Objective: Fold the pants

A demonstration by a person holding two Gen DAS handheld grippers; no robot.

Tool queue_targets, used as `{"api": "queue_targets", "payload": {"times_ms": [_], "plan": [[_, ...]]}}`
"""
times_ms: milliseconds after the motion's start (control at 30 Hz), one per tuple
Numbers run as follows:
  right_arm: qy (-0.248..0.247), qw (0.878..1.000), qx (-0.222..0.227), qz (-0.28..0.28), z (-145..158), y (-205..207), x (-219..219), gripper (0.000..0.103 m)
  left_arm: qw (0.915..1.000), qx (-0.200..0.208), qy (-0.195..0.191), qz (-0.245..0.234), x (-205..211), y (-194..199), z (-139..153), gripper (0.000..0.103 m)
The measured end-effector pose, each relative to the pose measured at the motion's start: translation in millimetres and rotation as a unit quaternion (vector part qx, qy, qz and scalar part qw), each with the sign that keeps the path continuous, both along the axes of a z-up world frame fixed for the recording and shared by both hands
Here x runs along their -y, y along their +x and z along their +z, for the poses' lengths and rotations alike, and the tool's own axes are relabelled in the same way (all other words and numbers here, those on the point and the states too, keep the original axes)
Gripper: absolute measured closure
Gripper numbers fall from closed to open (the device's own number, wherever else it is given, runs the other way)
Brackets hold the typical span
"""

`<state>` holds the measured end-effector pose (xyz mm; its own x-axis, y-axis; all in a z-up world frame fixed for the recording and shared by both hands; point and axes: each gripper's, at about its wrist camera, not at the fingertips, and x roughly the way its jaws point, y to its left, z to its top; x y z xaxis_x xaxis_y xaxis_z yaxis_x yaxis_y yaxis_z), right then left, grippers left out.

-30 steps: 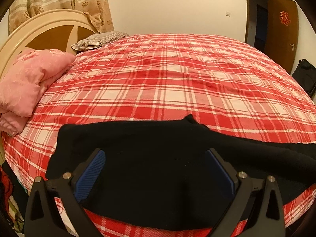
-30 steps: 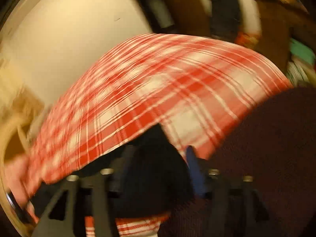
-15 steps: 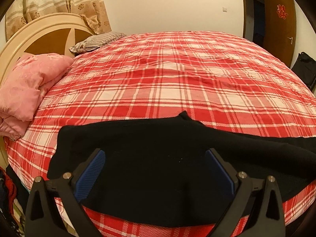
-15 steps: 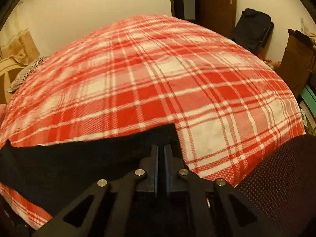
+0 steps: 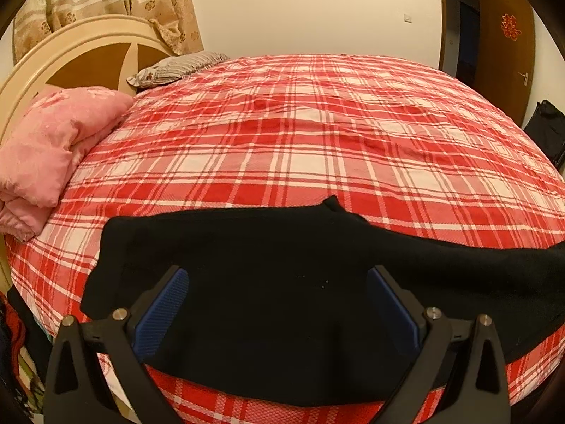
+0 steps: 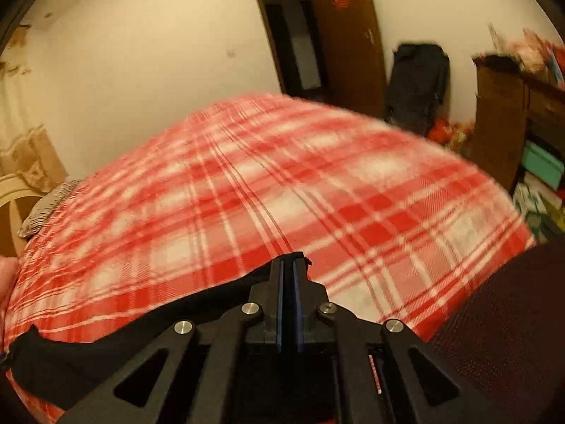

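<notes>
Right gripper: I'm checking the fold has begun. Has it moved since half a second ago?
Yes. The right gripper, shut on the black pants, has risen and tilted up: the doorway now sits lower in its view.

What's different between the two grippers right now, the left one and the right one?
The left gripper has its jaws spread wide, while the right gripper has its jaws pressed together. The left gripper grips nothing, with the black pants lying flat between its blue pads; the right gripper pinches an edge of the pants. The left view is sharp, the right one blurred. Both have black frames and blue pads, and both point across the red plaid bed.
</notes>
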<state>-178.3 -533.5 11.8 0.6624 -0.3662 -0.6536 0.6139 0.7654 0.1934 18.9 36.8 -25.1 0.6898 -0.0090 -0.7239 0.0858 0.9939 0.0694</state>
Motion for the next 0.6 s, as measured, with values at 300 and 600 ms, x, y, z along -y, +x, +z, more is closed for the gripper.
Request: {"api": "queue_targets", "payload": {"times_ms": [300,600], "plan": [[0.058,0.996,-0.016,-0.064,-10,-20,18,0.077,0.9996,0.010,0.011,-0.023,7,-4,4,0.000],[0.135,0.984,0.029,0.114,-22,-40,-115,0.047,0.9990,-0.007,-0.005,-0.045,15,-4,-8,0.000]]}}
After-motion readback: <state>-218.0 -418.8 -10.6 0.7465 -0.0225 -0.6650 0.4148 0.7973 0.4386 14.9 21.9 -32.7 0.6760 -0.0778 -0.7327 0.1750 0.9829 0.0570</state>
